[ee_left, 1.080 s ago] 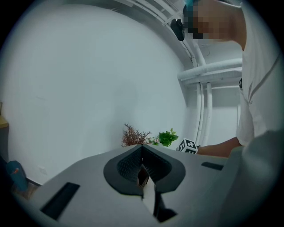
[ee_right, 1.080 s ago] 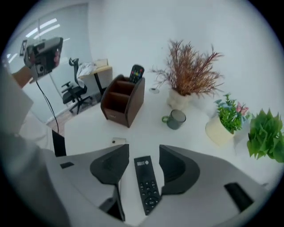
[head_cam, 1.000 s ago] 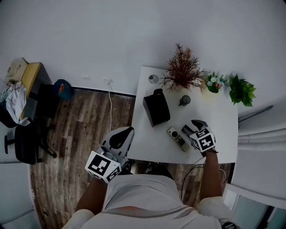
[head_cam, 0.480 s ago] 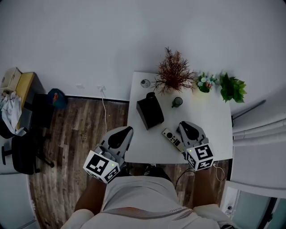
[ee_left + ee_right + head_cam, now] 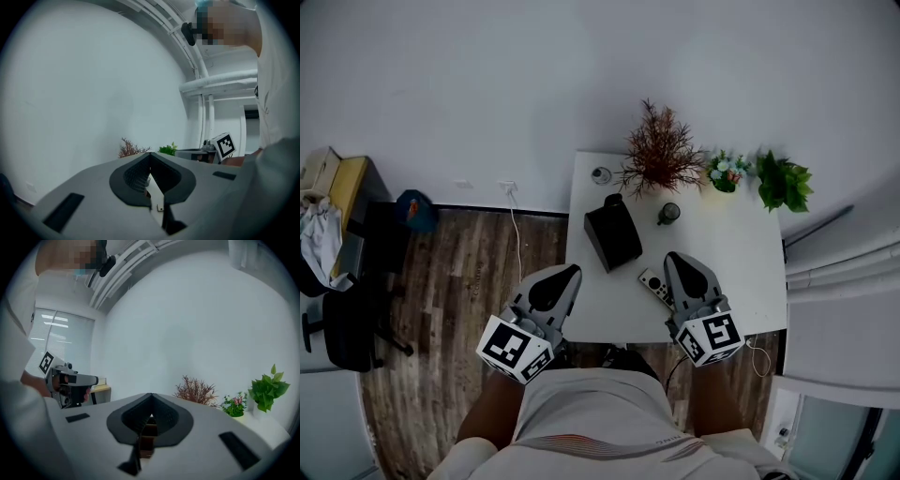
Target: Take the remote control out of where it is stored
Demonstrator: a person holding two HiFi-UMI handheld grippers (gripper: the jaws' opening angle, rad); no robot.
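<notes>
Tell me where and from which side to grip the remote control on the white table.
Probably best: grip the remote control across its narrow width near the middle, coming from above. It lies flat and slim on the table, so only its long side edges are free. The right gripper is nearest.

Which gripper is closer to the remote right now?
Right. The right gripper hovers just right of the remote, over the table; the left gripper hangs at the table's left edge.
</notes>
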